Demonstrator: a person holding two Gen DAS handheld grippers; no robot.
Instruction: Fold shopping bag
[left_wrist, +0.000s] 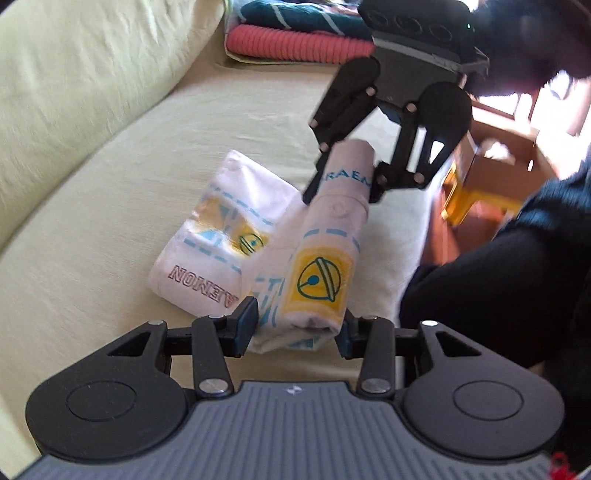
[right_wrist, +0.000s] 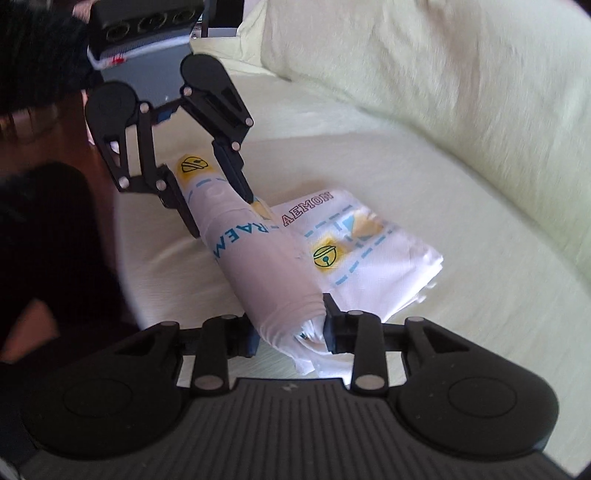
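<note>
The white shopping bag (left_wrist: 221, 236) with blue, yellow and bell prints lies on a pale green sofa seat (left_wrist: 110, 206). One part of it is rolled into a tube (left_wrist: 325, 258), and the flat folded part (right_wrist: 373, 254) rests beside the tube. My left gripper (left_wrist: 295, 328) is shut on the tube's near end in the left wrist view. My right gripper (left_wrist: 341, 192) clamps the opposite end. In the right wrist view my right gripper (right_wrist: 290, 328) pinches the bunched end of the tube (right_wrist: 266, 266), and my left gripper (right_wrist: 221, 214) grips the far end.
The sofa's back cushion (right_wrist: 443, 81) runs behind the bag. A stack of folded pink and teal textiles (left_wrist: 295, 37) sits at the seat's far end. Brown wooden furniture (left_wrist: 498, 155) and a person's dark clothing (left_wrist: 517, 277) lie off the seat's edge.
</note>
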